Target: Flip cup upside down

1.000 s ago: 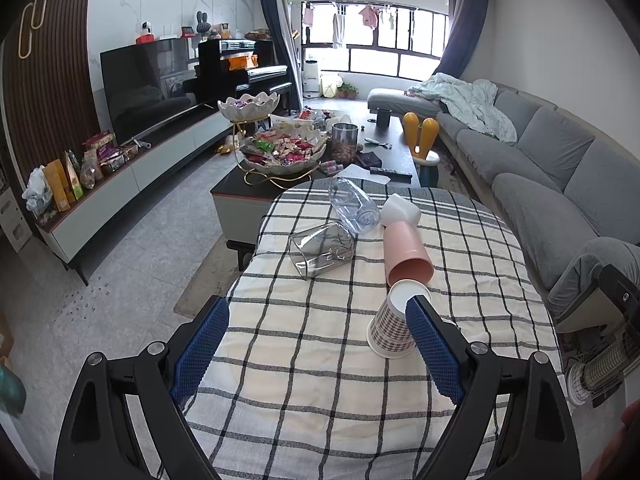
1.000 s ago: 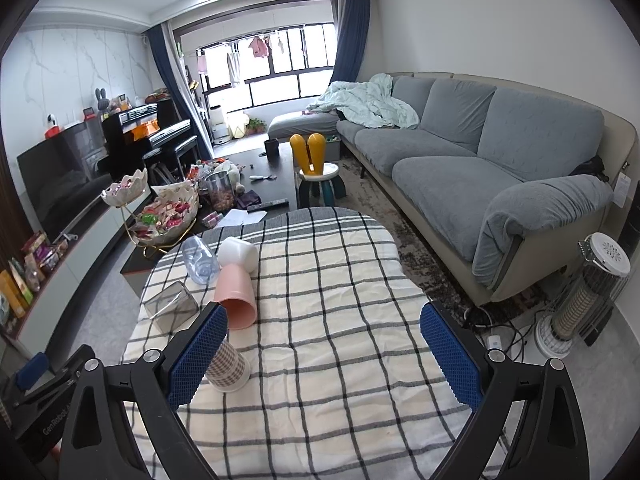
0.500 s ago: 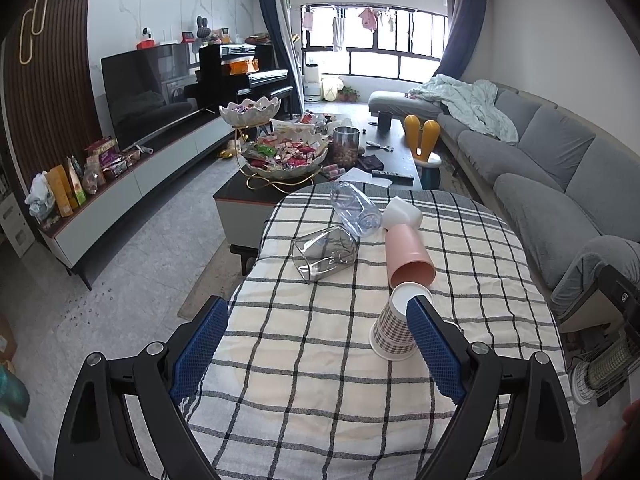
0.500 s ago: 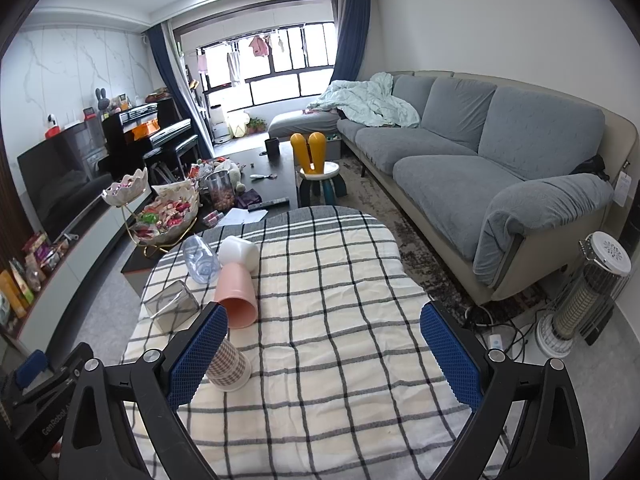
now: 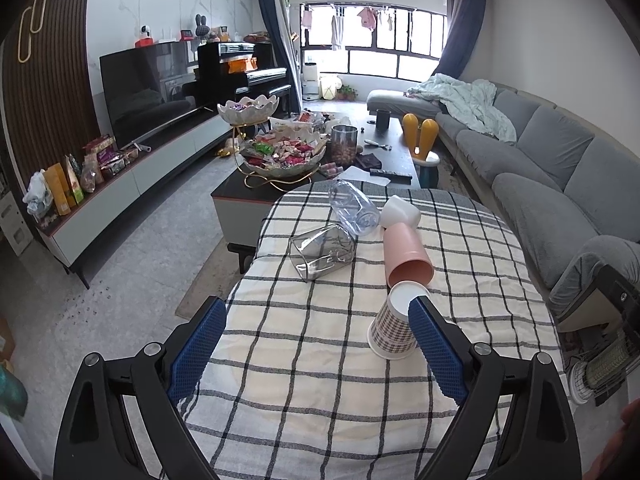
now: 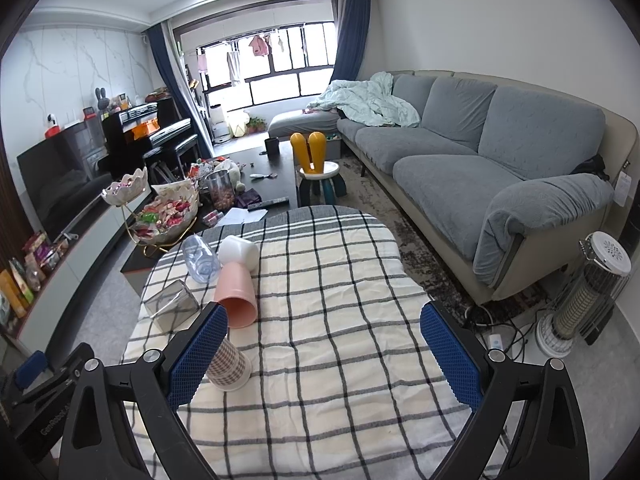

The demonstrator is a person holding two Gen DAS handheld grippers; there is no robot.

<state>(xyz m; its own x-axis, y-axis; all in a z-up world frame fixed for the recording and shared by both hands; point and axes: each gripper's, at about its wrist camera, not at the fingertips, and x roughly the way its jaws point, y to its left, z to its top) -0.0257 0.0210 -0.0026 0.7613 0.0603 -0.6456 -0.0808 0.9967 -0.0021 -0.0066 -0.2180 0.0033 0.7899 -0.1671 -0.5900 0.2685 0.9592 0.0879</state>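
A checked paper cup [image 5: 390, 326] stands upside down on the plaid tablecloth [image 5: 320, 380], partly behind my left gripper's right finger [image 5: 436, 356]. It also shows in the right wrist view [image 6: 228, 368], behind the right gripper's left finger [image 6: 198, 354]. A pink cup [image 5: 404, 254] lies on its side just beyond it. A white cup [image 5: 400, 211], a clear plastic cup [image 5: 354, 208] and a clear square glass [image 5: 322, 252] lie on their sides farther back. My left gripper [image 5: 318, 356] is open and empty. My right gripper [image 6: 324, 356] is open and empty.
A dark coffee table [image 5: 392, 152] with a candy bowl [image 5: 284, 152] stands beyond the table. A grey sofa [image 6: 500, 168] runs along the right. A heater [image 6: 588, 292] stands on the floor at right. A TV stand [image 5: 120, 184] lines the left wall.
The left gripper has drawn back slightly and shifted a little left; the checked cup sits a touch farther off. The right gripper has barely moved.
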